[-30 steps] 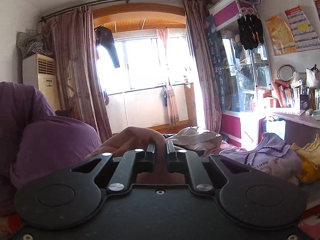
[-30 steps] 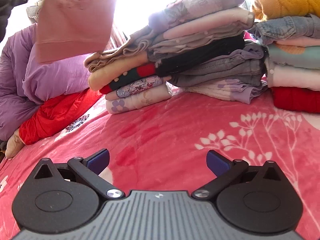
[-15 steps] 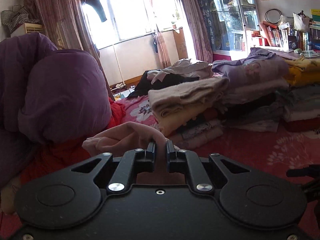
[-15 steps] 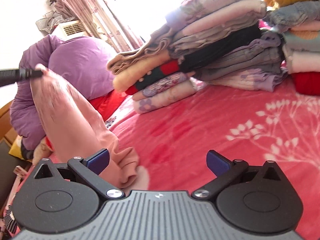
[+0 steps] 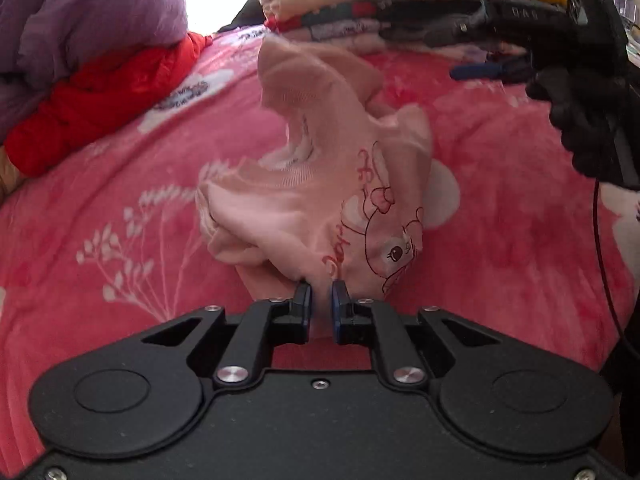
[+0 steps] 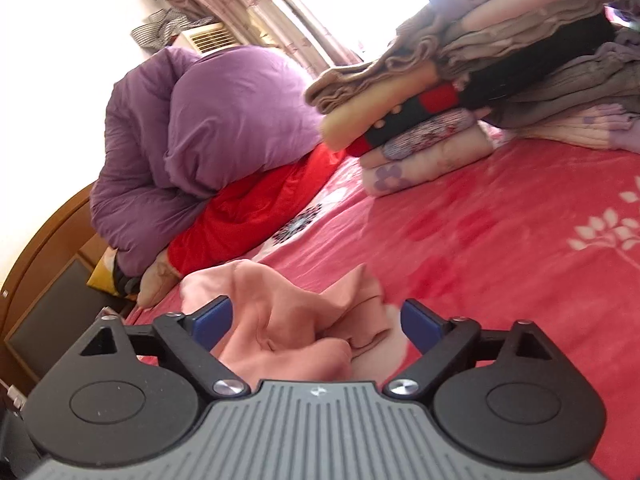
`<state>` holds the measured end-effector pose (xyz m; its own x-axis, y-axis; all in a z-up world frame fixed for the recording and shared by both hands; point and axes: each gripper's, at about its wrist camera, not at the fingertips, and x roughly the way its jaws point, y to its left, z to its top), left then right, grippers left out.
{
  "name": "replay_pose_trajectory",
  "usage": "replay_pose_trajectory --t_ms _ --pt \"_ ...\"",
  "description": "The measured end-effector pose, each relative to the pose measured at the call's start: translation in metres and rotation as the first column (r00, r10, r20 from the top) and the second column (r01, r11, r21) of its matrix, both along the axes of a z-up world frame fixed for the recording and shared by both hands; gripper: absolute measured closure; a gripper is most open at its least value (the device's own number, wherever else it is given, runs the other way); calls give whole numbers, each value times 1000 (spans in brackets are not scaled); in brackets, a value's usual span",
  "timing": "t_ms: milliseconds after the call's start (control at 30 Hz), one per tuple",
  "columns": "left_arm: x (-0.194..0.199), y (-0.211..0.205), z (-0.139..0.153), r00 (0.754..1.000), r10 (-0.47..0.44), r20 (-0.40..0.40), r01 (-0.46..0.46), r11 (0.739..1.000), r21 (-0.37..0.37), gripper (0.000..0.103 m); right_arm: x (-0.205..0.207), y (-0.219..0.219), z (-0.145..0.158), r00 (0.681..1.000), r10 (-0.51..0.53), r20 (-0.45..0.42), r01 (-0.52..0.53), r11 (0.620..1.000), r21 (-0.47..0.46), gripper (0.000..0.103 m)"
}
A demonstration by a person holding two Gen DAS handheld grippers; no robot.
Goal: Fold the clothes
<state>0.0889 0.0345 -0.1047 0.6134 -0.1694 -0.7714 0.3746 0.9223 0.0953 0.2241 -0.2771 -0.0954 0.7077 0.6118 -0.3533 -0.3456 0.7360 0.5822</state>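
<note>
Left hand-held gripper [image 5: 321, 294] pinching pink top [image 5: 320, 184] (crumpled), red bedspread [image 5: 120, 216]

home bedroom, bed [image 6: 500, 240], curtains [image 6: 240, 0], folded clothes [image 6: 500, 72]

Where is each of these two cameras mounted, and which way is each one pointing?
Left wrist view: sits on the left hand-held gripper, looking forward across the red floral bedspread at the crumpled pink cartoon-print garment it pinches; a black-gloved hand shows at right.
Right wrist view: sits on the right hand-held gripper, open, above the same garment, facing the purple quilt.
Shared: garment, bedspread, quilt, stack of folded clothes.
</note>
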Motion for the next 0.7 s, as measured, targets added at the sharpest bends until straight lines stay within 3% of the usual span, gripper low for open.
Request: replay_pose_trajectory --t_ms 67,100,200,233,300,400,567,633,700 --pt "-8 2 -9 999 10 -47 -10 1000 -3 93 -5 9 2 999 27 21 -26 999 -21 16" --pt "-14 5 -12 998 19 -60 -20 1000 -15 87 -8 13 3 999 40 32 -39 999 -32 16" --pt "-24 20 -5 995 81 -56 -87 990 -110 54 -16 26 4 996 69 49 -66 996 -64 16" --pt "-27 26 -1 993 107 -45 -113 982 -150 49 -18 30 4 995 78 55 -73 994 -76 16" --pt "-29 38 8 986 165 -30 -168 959 -228 49 -23 36 5 994 94 63 -88 993 -80 16" --pt "-19 55 17 963 267 -30 -261 903 -341 44 -27 43 10 989 113 95 -105 991 -78 16" --pt "12 76 19 915 392 -90 -387 795 -467 43 -28 60 25 981 137 140 -119 984 -131 16" --pt "25 75 19 910 403 -101 -401 788 -467 40 -29 69 33 978 147 150 -120 976 -179 16" --pt "35 72 20 913 395 -100 -396 800 -450 38 -29 77 42 974 159 160 -120 966 -228 16"
